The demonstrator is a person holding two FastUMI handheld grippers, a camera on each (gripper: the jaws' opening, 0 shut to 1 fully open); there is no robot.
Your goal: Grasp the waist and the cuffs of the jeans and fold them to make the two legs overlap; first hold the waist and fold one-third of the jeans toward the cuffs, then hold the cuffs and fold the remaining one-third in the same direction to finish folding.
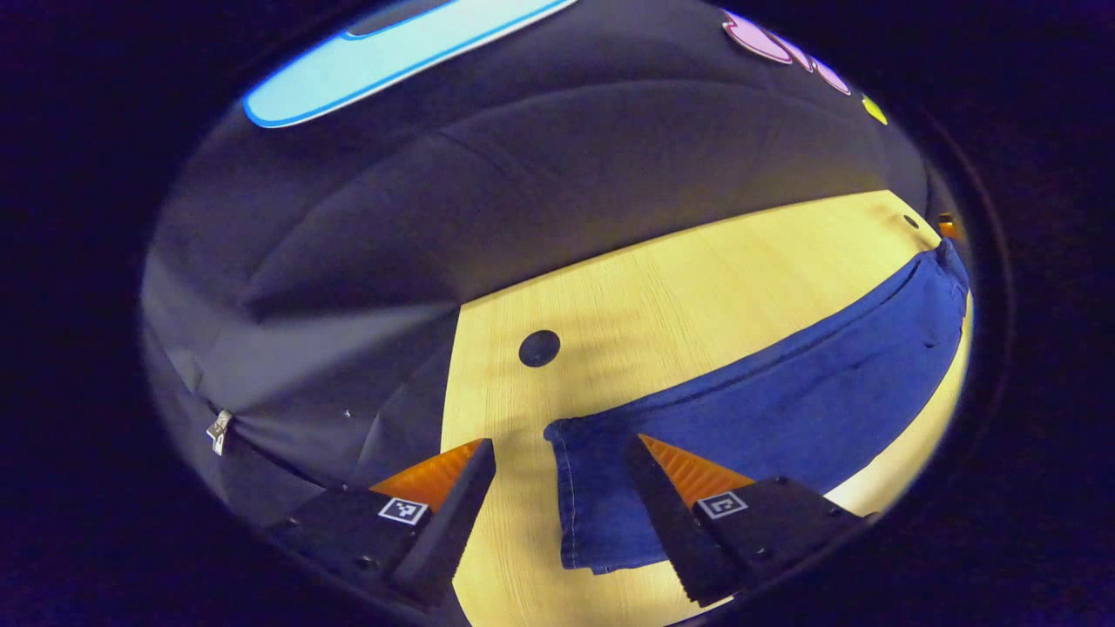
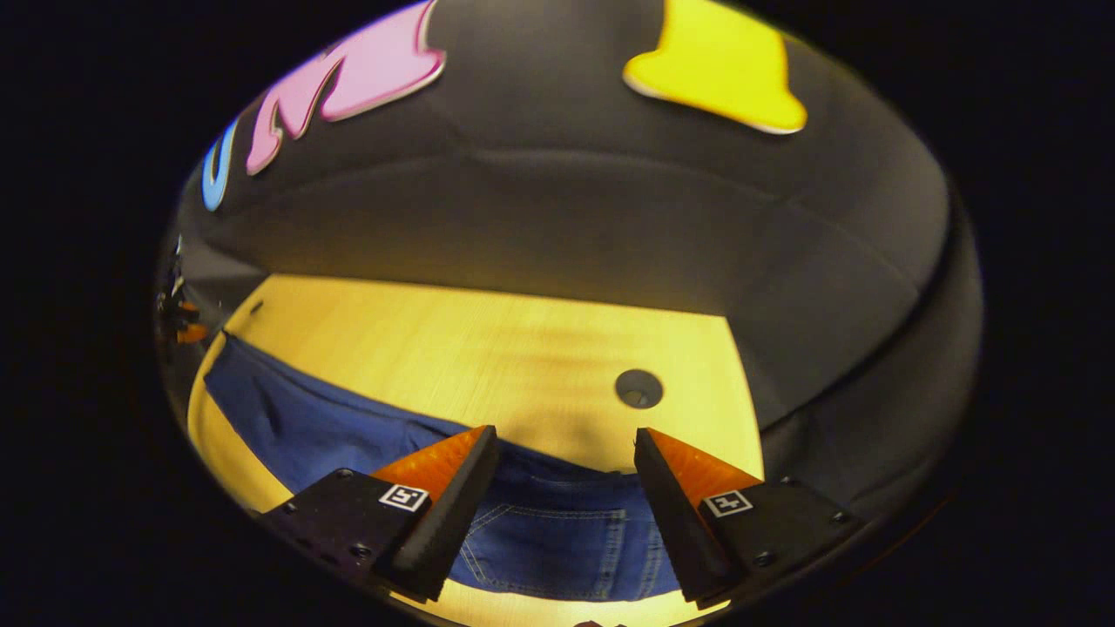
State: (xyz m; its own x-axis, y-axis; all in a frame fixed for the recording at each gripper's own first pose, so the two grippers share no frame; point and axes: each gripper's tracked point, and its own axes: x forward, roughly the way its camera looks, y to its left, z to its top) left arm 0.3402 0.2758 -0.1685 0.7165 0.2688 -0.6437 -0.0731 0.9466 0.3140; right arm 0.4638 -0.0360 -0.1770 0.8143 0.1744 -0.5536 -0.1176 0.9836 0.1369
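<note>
Although the jeans (image 1: 784,392) lie flat on the wooden table (image 1: 662,296), neither view takes in their whole length. In the left gripper view the cuff end sits at about 6 o'clock between the fingers of the left gripper (image 1: 557,514), and the long blue band runs off toward 2 o'clock, where the waist end narrows into the curved, blurred edge of the picture beside a small orange shape too tiny to identify. The left gripper's fingers stand spread wide above the cuffs, pinching nothing. In the right gripper view the waist end, with a stitched back pocket, lies at 6 o'clock under the right gripper (image 2: 566,514), partly covered by its fingers and cut off at the bottom; the legs stretch toward 9 o'clock and fade at the rim. Its fingers are likewise spread apart, empty. A dark round hole (image 2: 638,388) in the tabletop lies at 12 o'clock from the waist.
</note>
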